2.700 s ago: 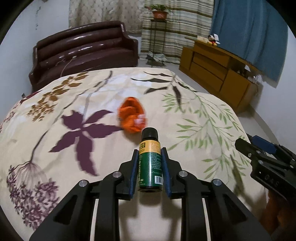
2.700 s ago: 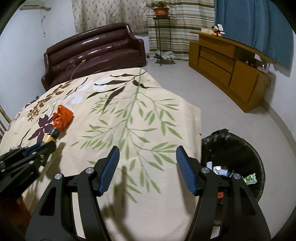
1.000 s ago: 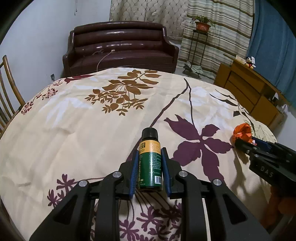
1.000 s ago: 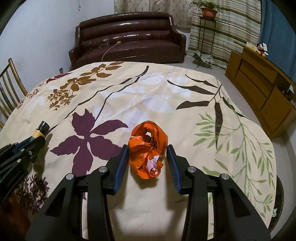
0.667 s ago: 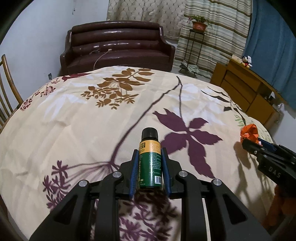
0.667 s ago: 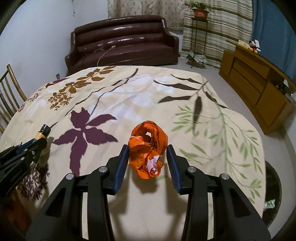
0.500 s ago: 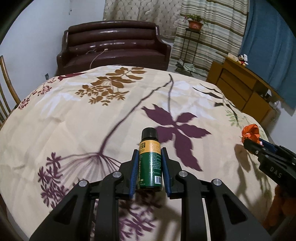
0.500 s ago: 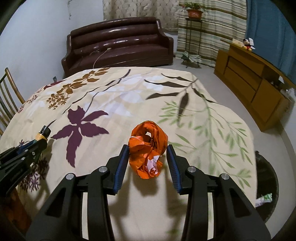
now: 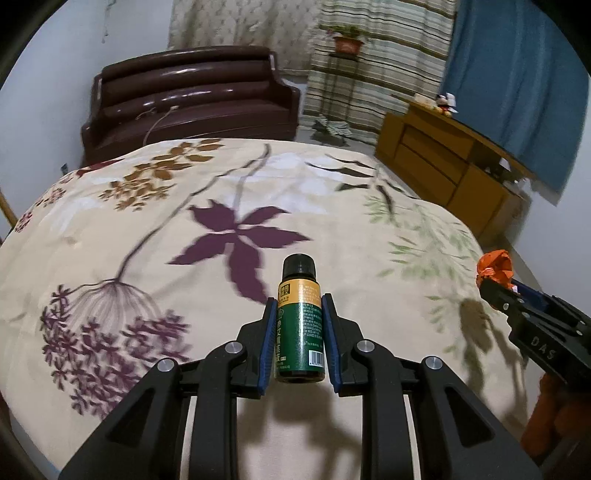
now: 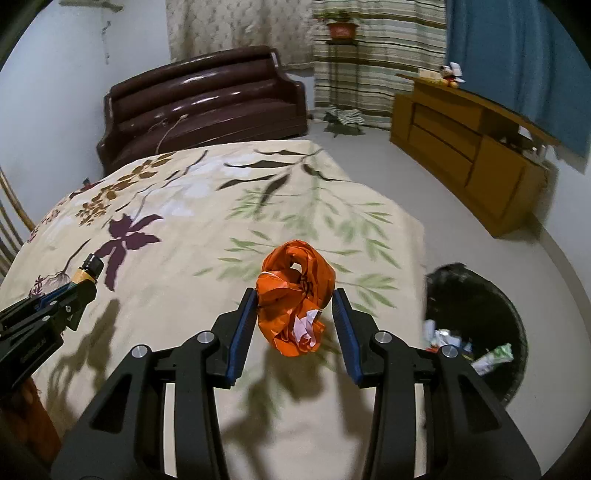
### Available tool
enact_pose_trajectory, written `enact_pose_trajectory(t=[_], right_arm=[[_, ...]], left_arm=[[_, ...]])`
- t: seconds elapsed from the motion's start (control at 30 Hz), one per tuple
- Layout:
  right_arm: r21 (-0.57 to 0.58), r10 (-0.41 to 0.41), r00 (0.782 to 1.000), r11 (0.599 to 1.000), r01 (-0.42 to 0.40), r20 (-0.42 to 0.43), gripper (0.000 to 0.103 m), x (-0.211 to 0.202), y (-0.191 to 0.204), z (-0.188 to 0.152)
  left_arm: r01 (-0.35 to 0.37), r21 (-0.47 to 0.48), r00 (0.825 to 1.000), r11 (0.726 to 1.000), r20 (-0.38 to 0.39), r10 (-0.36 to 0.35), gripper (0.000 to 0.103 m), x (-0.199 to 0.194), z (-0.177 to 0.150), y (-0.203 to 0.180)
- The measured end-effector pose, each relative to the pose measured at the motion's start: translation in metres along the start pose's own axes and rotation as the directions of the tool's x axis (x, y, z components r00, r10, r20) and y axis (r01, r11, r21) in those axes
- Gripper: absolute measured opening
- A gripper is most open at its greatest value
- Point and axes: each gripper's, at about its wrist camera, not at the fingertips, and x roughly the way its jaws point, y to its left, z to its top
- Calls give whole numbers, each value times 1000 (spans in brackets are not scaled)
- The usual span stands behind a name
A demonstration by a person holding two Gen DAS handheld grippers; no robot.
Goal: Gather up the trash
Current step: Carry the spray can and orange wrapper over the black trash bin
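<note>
Left claw [image 9: 299,332] closed on a small green bottle [image 9: 300,328], blue pads pressed to both its sides; bottle points away from the camera, black cap on top, yellow band under the cap, label with barcode facing up. It hangs above the bed [image 9: 110,229], lower centre of the left view, clear of the cover. Right claw [image 10: 293,325] partly closed on a crumpled orange wrapper [image 10: 295,299], some white showing at its lower edge; both pads touch the wad, which is held off the bed at centre frame in the right view. Bed cover cream, printed with purple, brown and green leaves. Shadows of both claws fall on the cover below them. In the left view the right claw enters at the right edge with the orange wad at its tip; in the right view the left claw enters at lower left, bottle cap poking out. Black-lined bin [image 10: 476,332] on the floor at the right of the right view, just beside the bed's corner, with scraps of litter inside. Background: dark brown sofa [image 9: 192,96] upper left, wooden cabinet [image 10: 469,147] upper right, striped curtain [image 9: 376,55] and a potted plant [image 10: 341,26] on a stand at top.
</note>
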Motion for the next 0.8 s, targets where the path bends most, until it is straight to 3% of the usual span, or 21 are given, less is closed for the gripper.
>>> enact_pose_trajectory(t=[0.8], right_arm=[[173,-154,988,973,149,16,41,-32,-142,-37]], left_arm=[[154,199,988,968,-36,-150,25,14,-14,-168]])
